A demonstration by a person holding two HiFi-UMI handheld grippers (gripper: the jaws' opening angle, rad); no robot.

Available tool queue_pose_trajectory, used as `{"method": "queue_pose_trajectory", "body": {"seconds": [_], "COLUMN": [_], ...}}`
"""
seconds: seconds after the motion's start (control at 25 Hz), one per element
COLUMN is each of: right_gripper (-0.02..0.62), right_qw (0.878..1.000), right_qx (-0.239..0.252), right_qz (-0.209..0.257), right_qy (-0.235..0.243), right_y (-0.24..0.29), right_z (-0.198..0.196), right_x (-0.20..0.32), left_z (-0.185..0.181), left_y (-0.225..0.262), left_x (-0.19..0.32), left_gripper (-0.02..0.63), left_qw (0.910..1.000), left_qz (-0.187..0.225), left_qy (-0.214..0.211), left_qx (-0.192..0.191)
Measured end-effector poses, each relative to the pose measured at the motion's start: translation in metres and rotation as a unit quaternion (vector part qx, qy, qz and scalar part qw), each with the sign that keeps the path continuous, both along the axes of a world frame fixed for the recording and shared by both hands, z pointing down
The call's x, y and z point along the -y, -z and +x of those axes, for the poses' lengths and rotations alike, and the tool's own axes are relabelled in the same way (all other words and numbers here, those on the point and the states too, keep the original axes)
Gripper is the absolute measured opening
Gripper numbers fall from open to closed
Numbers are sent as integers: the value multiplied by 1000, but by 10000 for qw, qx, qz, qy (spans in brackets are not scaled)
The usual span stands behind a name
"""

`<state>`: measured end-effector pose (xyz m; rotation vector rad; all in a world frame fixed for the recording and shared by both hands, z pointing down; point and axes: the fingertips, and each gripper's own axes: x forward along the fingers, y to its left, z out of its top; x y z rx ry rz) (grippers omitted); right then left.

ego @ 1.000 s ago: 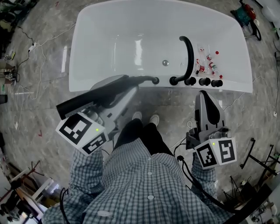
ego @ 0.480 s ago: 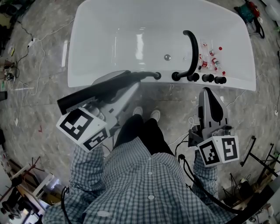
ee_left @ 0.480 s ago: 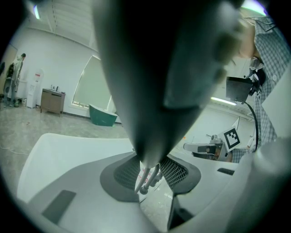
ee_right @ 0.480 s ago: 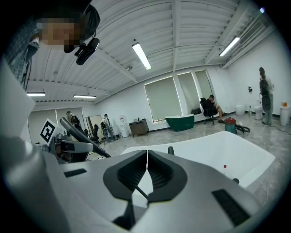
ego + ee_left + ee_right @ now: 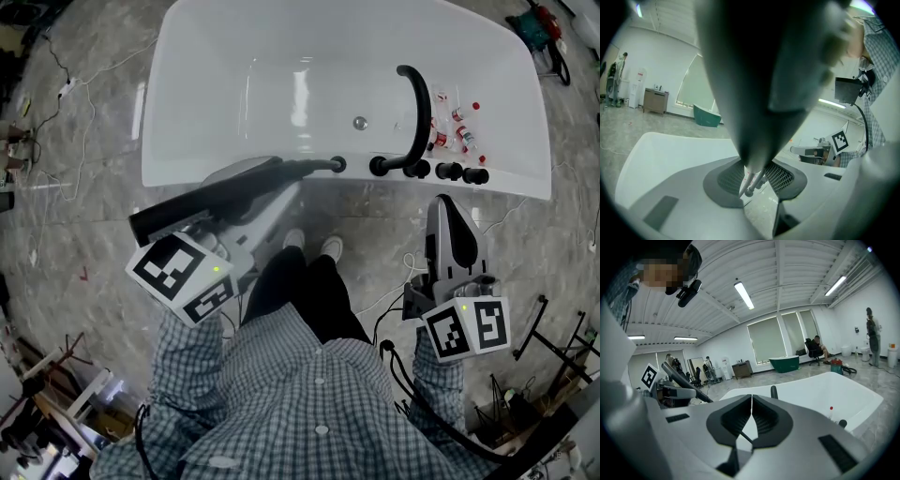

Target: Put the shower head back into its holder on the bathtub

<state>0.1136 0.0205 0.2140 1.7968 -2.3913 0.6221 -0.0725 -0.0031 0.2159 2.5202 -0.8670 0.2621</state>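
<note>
A long black shower head [image 5: 225, 195] is held in my left gripper [image 5: 267, 184], which is shut on it. Its far tip rests at the near rim of the white bathtub [image 5: 216, 84], left of the black curved spout [image 5: 413, 111]; whether it sits in a holder I cannot tell. In the left gripper view the dark shower head [image 5: 759, 70] fills the middle, running down between the left gripper's [image 5: 754, 180] pads. My right gripper [image 5: 448, 212] hangs shut and empty over the floor, just short of the tub's rim. Its jaws meet in a thin line in the right gripper view [image 5: 751, 416].
Three black knobs [image 5: 448, 172] stand on the rim right of the spout. Several small red-capped bottles [image 5: 457, 125] lie on the tub ledge behind them. My feet [image 5: 312, 247] stand on the marble floor against the tub. Cables trail at the left and right.
Hardly anything: the view has shifted a little, and the shower head's tip stays at the tub's near rim. The right gripper has held its place.
</note>
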Motion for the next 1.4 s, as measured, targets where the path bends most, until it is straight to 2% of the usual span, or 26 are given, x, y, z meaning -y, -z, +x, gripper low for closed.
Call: {"method": "queue_pose_trajectory", "body": {"seconds": [0.96, 1.4], "right_gripper": [18, 18], "right_qw": [9995, 9991], "right_qx": [154, 163], "right_qz": [-291, -400], "right_qy": [31, -15], "right_y": [-51, -74], "right_z": [-5, 2], "right_x": [5, 10], "left_z": [3, 12], "left_y": [-51, -78], "left_x": [9, 20], "left_gripper": [140, 140], "left_qw": [9995, 9993], "left_qz": [-236, -350], "left_qy": [-62, -9], "left_qx": [198, 155]}}
